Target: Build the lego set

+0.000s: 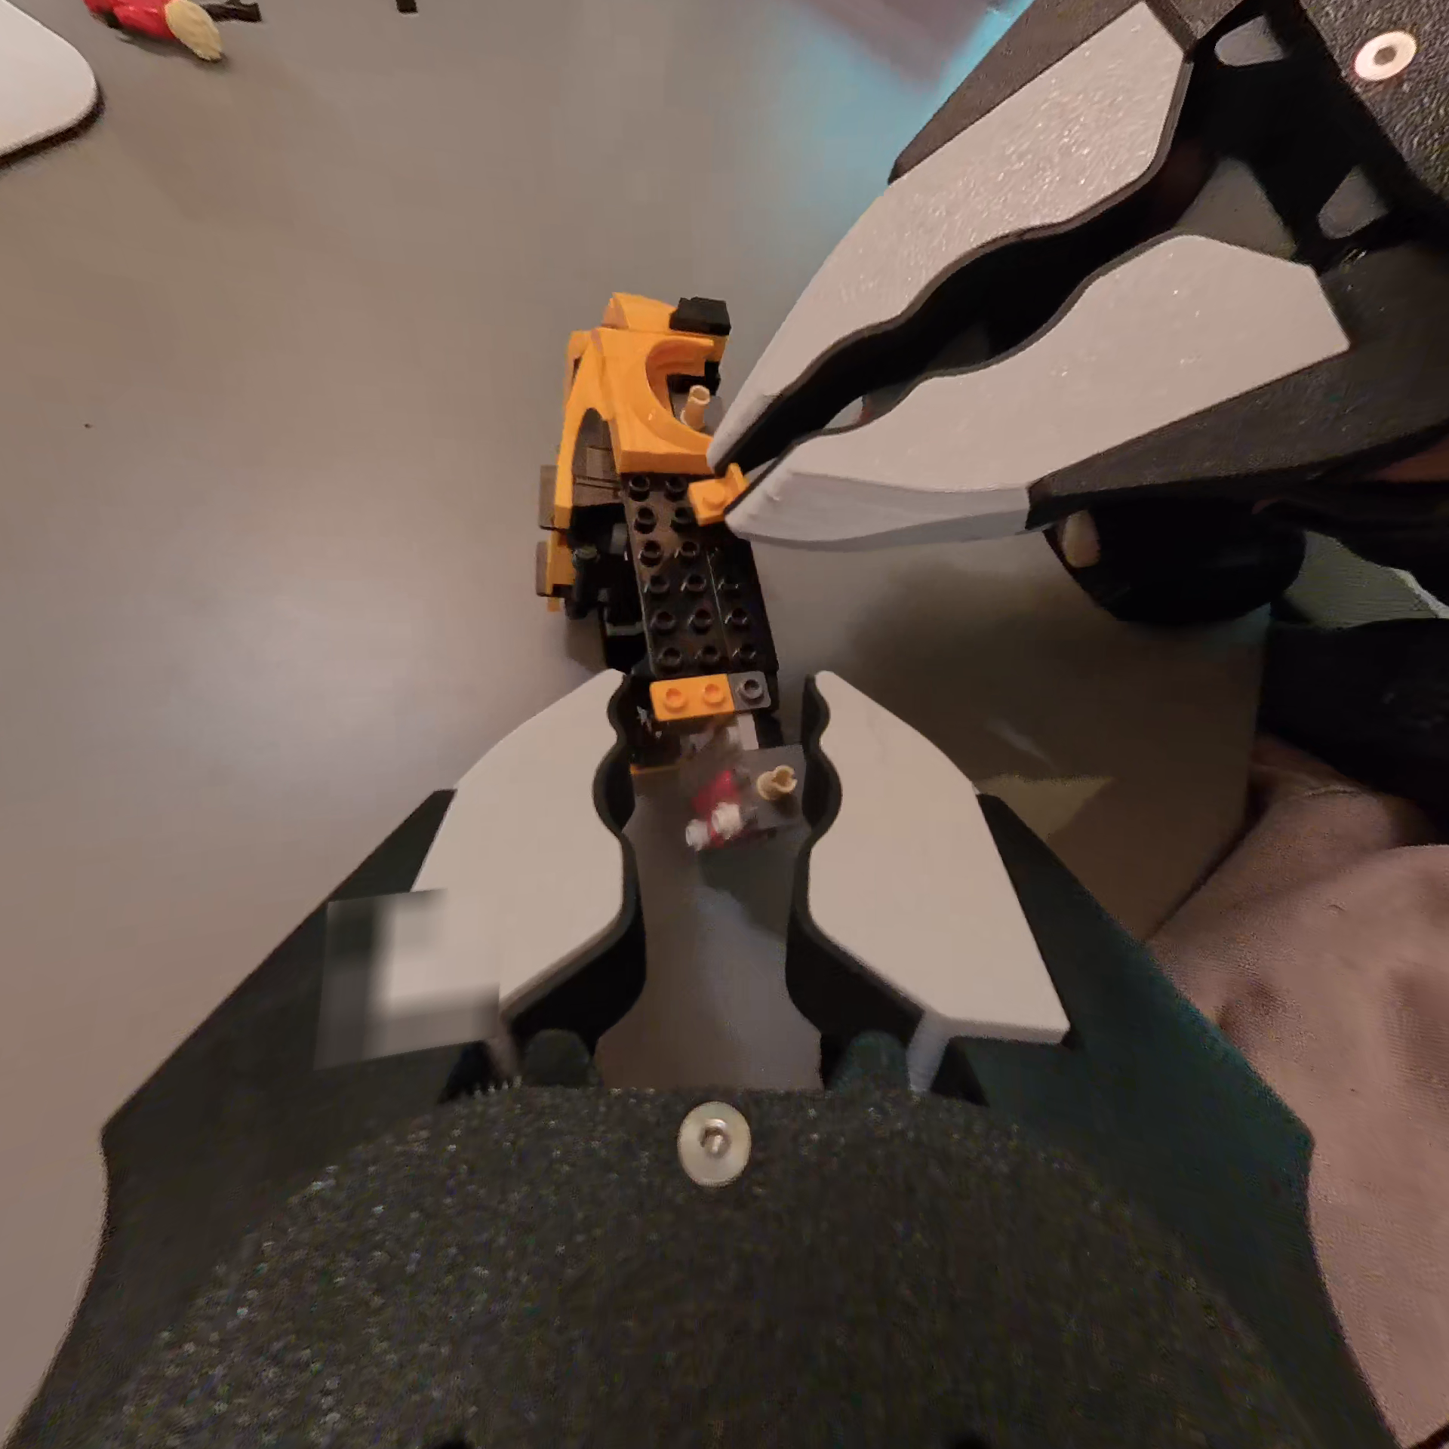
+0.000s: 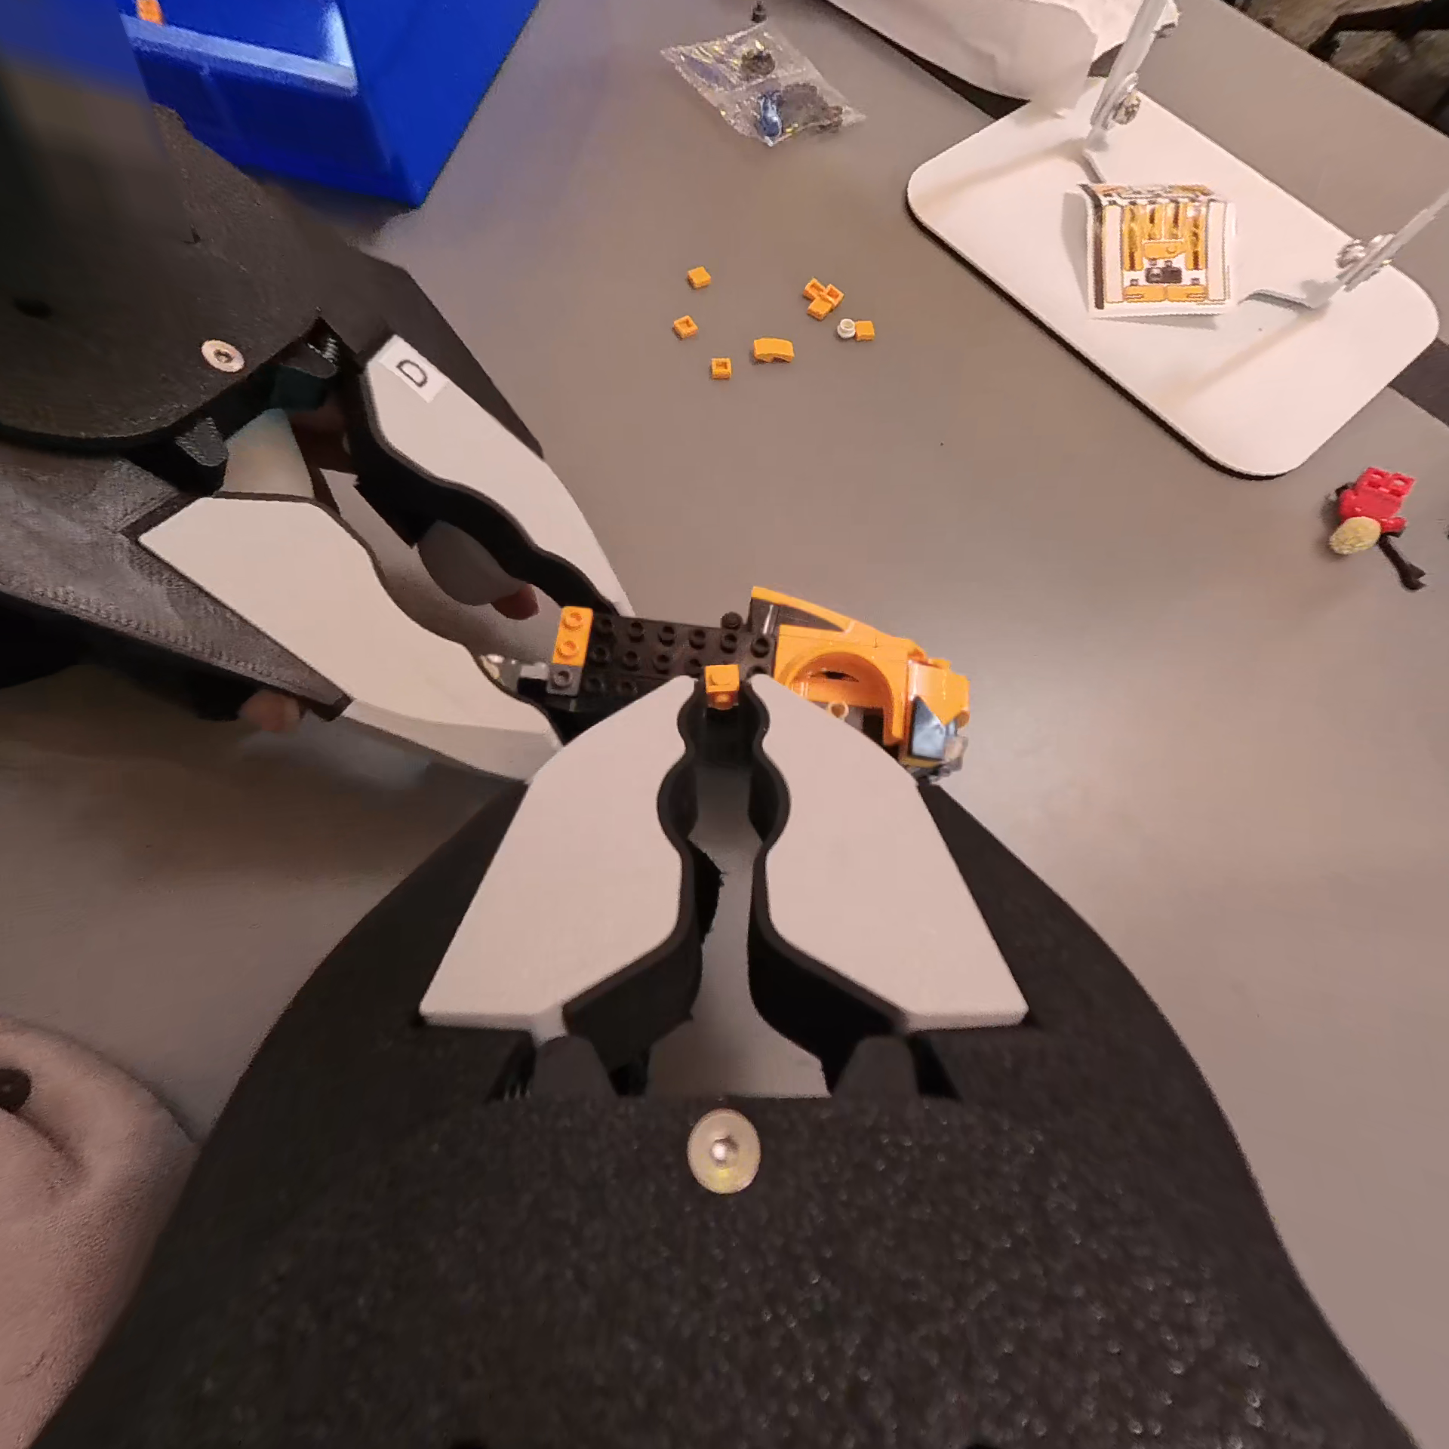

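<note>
Orange-and-black brick car point(image 2: 784, 666), partly built, lies on the grey table point(image 2: 1019, 784); everything below is placed relative to it.

Right gripper point(image 2: 723, 684): jaws nearly closed, a small orange 1-stud brick point(image 2: 721, 680) pinched between the fingertips, pads seen pressing on both its sides. The brick is held over the studded black plate just behind the orange wheel arch; the same pinch shows in the left wrist view, brick point(image 1: 717, 492) at the tips against the plate.

Left gripper point(image 1: 709, 706): fingers spread around the car's rear end, by the orange 2-stud strip point(image 2: 572, 633) and the grey stud beside it. A gap shows at the right pad; contact at the left pad cannot be told. Grip not confirmed, so counted as open.

Beyond the car: loose orange pieces point(image 2: 772, 321) scattered on the table, a clear parts bag point(image 2: 764, 82) farther off, a blue bin point(image 2: 314, 86) beyond its rear. To the far side of its nose: a white stand base point(image 2: 1176, 376) carrying a printed picture card point(image 2: 1159, 249), and a small red brick figure point(image 2: 1368, 510).
</note>
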`<state>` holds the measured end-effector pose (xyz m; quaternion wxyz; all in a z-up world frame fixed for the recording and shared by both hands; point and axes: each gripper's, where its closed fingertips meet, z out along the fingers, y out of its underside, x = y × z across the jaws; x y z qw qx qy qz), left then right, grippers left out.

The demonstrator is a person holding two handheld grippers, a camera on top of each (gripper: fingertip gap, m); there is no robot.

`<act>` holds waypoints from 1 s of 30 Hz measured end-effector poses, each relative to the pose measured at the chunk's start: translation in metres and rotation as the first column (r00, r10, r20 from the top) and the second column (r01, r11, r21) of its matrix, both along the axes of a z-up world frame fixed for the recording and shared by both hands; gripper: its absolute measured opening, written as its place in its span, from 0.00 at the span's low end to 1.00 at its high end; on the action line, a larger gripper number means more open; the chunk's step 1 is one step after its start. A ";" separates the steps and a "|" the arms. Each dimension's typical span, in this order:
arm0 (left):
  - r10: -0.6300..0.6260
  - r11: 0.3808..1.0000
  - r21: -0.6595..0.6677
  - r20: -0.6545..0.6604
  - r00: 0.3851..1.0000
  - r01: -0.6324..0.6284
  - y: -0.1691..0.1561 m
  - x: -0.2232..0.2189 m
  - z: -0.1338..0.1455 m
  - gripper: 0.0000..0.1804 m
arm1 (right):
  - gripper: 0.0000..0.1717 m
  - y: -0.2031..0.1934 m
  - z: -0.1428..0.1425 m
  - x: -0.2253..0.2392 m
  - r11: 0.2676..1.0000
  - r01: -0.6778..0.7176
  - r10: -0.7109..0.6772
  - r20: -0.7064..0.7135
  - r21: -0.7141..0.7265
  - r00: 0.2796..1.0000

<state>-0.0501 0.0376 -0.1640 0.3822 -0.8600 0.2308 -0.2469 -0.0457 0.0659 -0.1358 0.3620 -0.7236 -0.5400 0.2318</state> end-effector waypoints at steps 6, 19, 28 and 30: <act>-0.011 1.000 -0.003 0.018 1.000 0.011 -0.003 0.004 0.000 0.23 | 0.04 0.003 0.002 0.006 0.999 0.032 -0.032 0.021 0.018 0.999; -0.039 0.999 -0.023 0.071 0.997 0.041 -0.010 0.014 0.002 0.25 | 0.05 0.003 0.000 0.013 0.990 0.021 -0.040 0.136 0.141 0.990; -0.041 0.999 -0.022 0.072 0.997 0.043 -0.010 0.014 0.002 0.24 | 0.05 -0.001 -0.004 0.011 0.986 0.003 -0.031 0.165 0.168 0.986; -0.042 0.999 -0.023 0.073 0.996 0.044 -0.010 0.014 0.002 0.25 | 0.05 -0.001 -0.004 0.011 0.986 0.001 -0.030 0.168 0.169 0.985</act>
